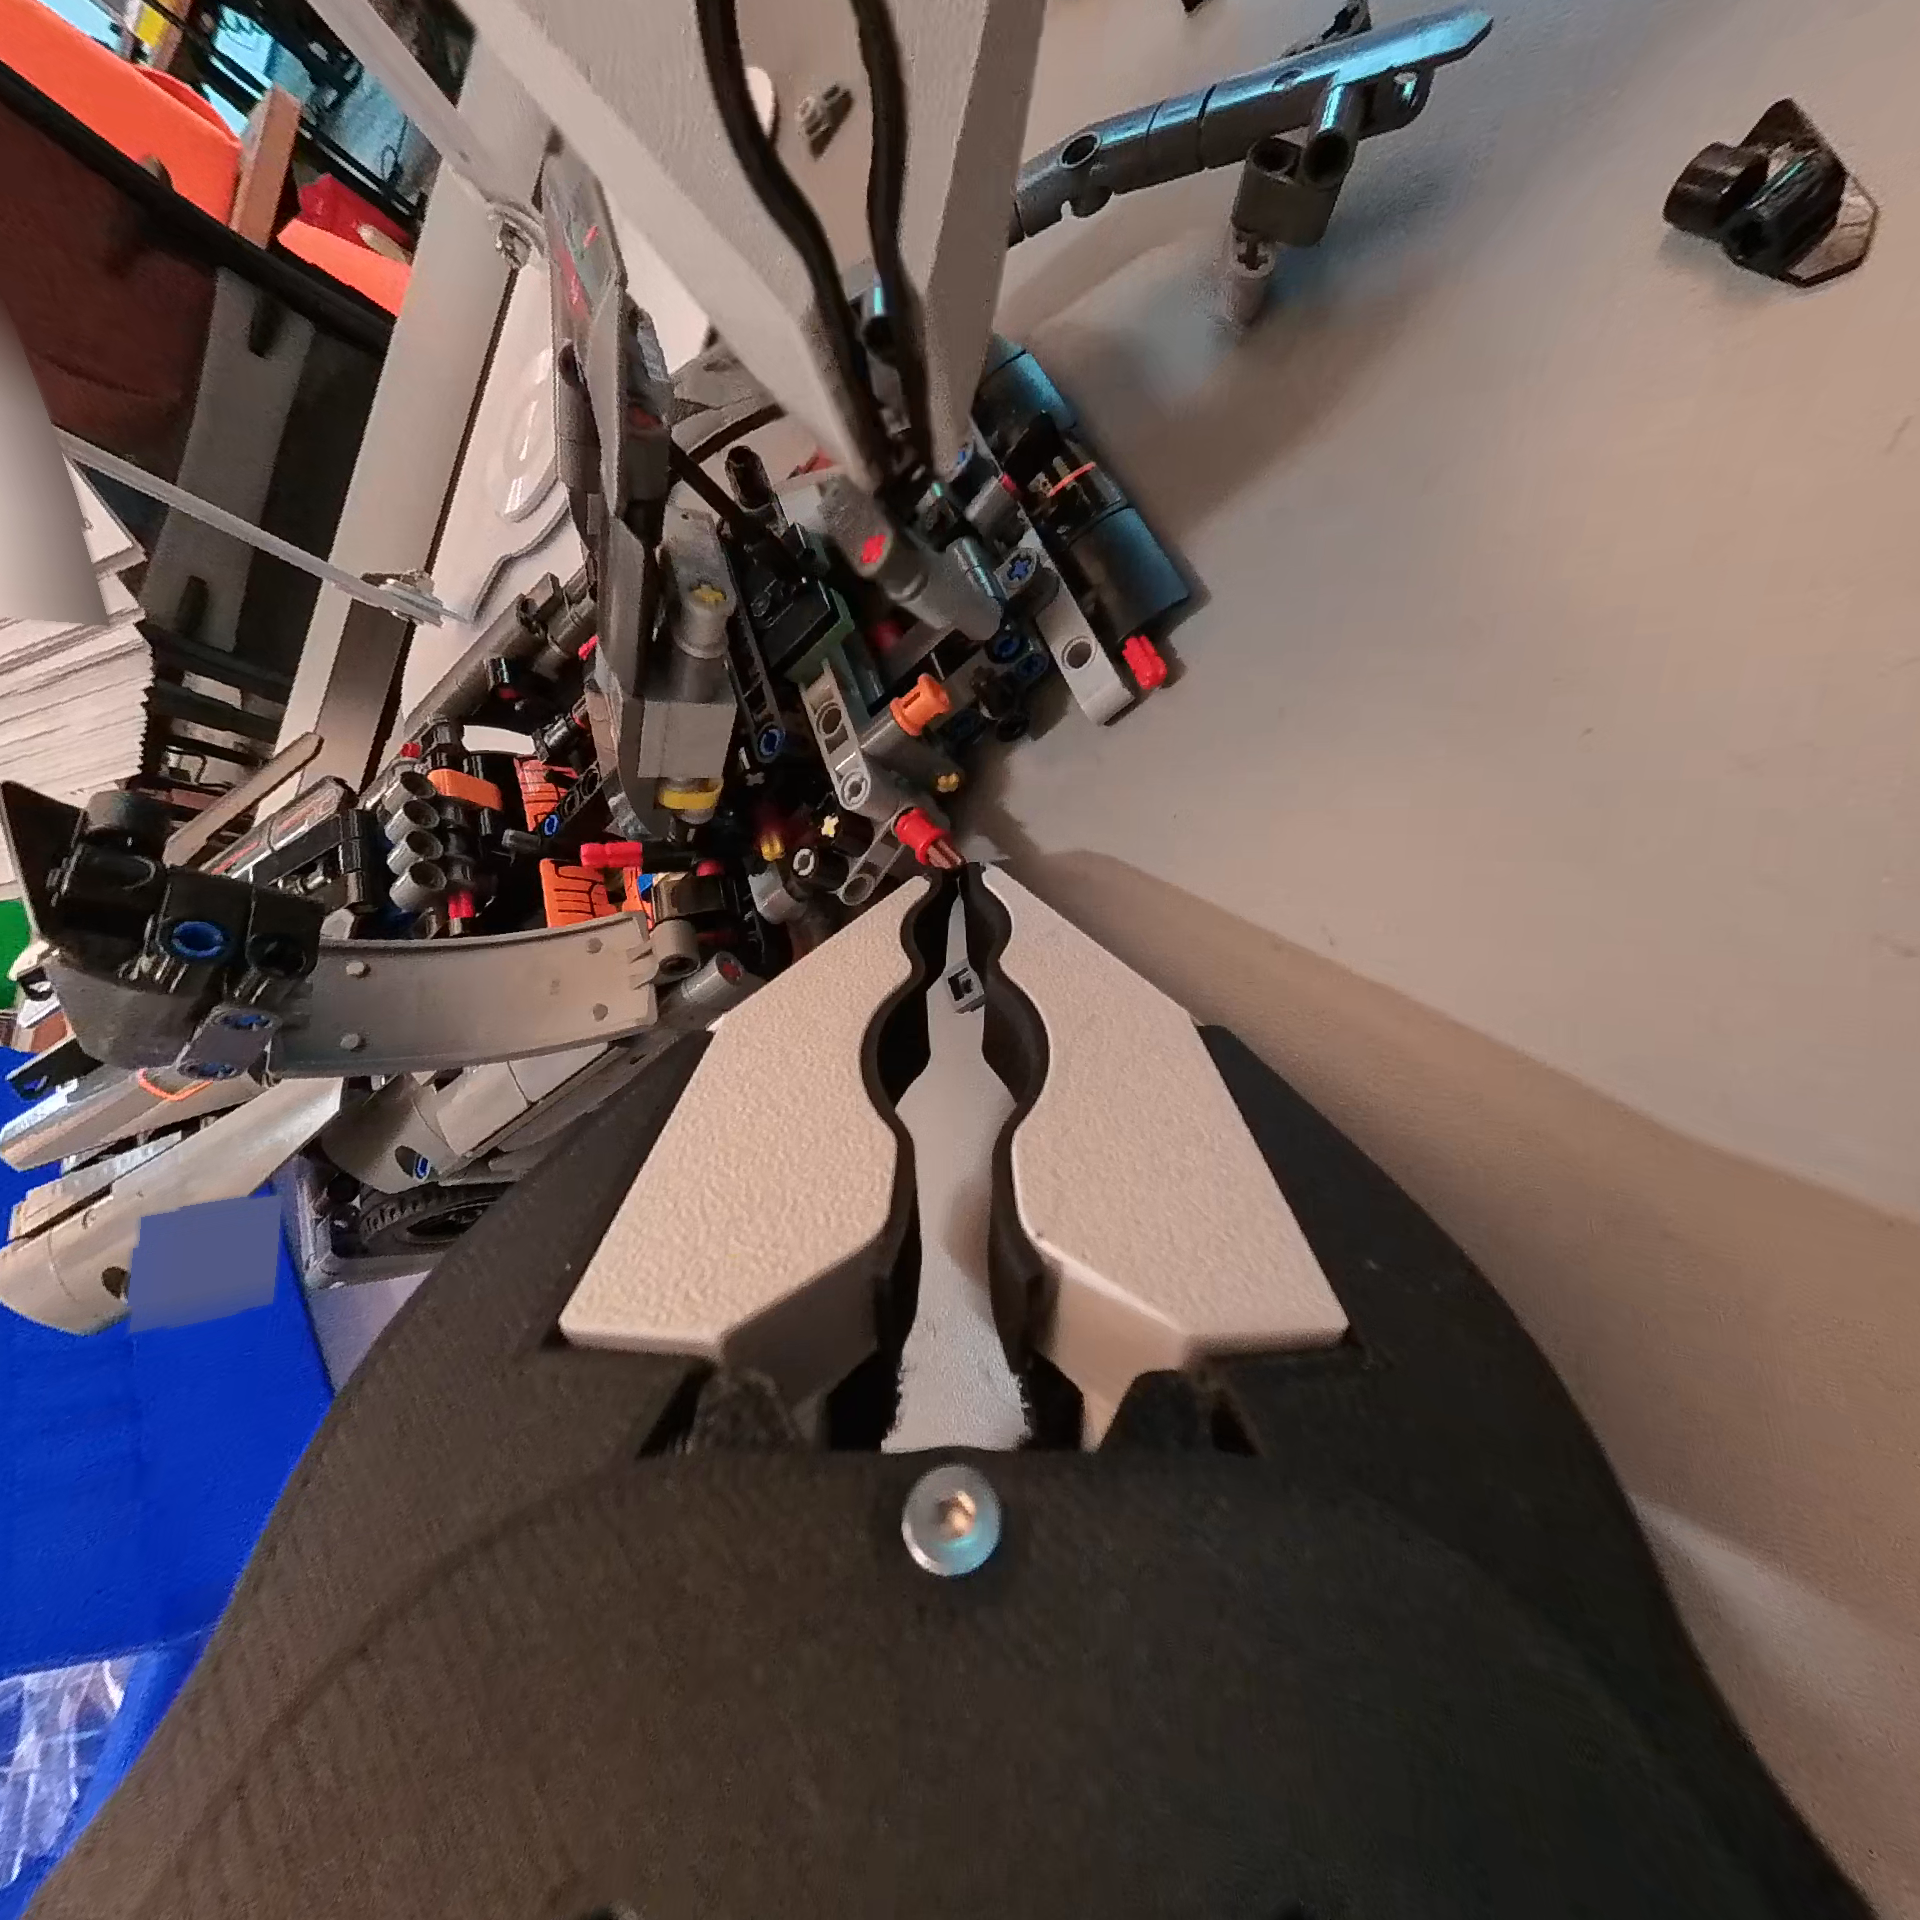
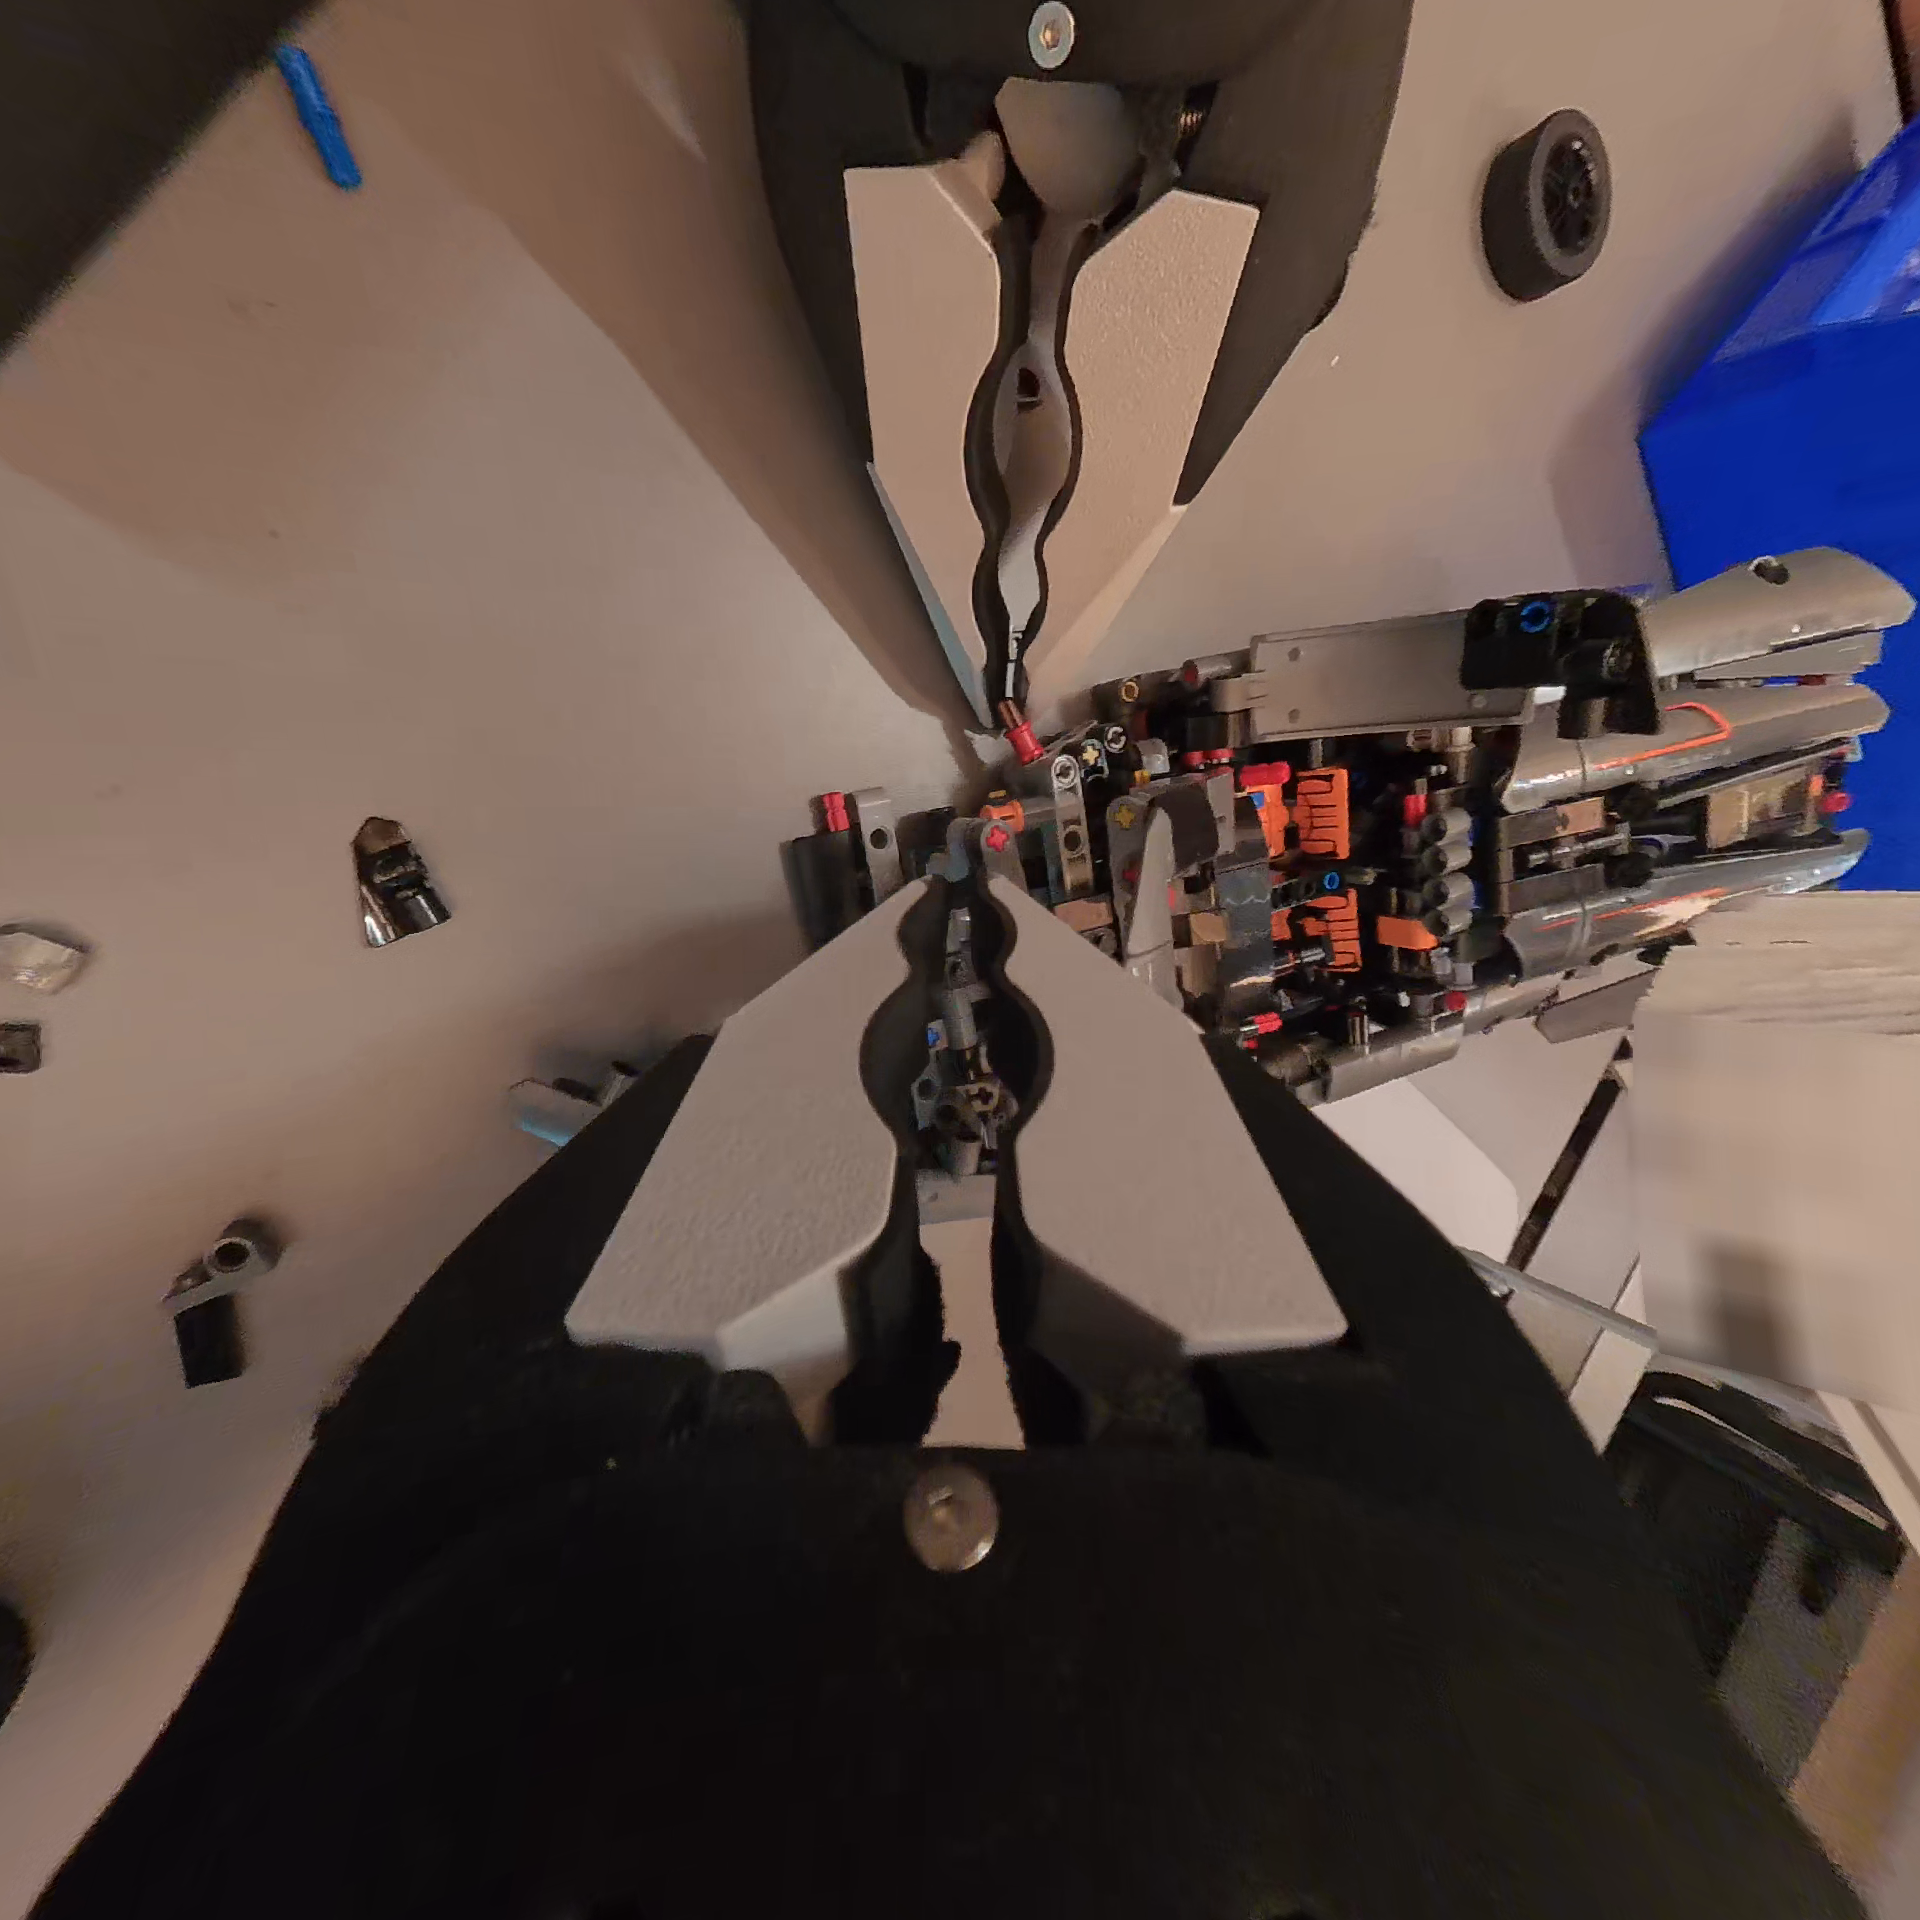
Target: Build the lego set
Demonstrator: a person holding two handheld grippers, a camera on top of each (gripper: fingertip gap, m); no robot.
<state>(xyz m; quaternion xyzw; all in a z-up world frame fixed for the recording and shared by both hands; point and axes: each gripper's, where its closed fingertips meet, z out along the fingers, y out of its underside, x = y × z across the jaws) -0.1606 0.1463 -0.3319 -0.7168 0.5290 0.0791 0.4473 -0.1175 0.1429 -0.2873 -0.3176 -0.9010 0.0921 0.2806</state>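
Observation:
A grey, black and orange lego car model [image 1: 488, 977] lies on the white table; it also shows in the right wrist view [image 2: 1558, 717]. My left gripper [image 1: 961, 878] is shut on the tip of a red pin [image 1: 920, 833] that sticks out of the model's near end. In the right wrist view the left gripper [image 2: 1006, 704] comes in from the top with that red pin [image 2: 1023, 740]. My right gripper [image 2: 961, 883] is shut on a thin grey lego sub-assembly [image 2: 964, 1023] with a red axle end [image 2: 997, 837], held against the model. In the left wrist view the right gripper [image 1: 899, 488] reaches down from the top.
Loose parts lie on the table: a dark grey beam assembly [image 1: 1247, 114], a black piece [image 1: 1766, 208], a black wheel [image 2: 1548, 203], a blue pin [image 2: 317, 114], and several small grey and black pieces [image 2: 400, 883] at the left. A blue box [image 2: 1818, 416] stands behind the model. The tips of one gripper are about 7 cm away from the tips of the other.

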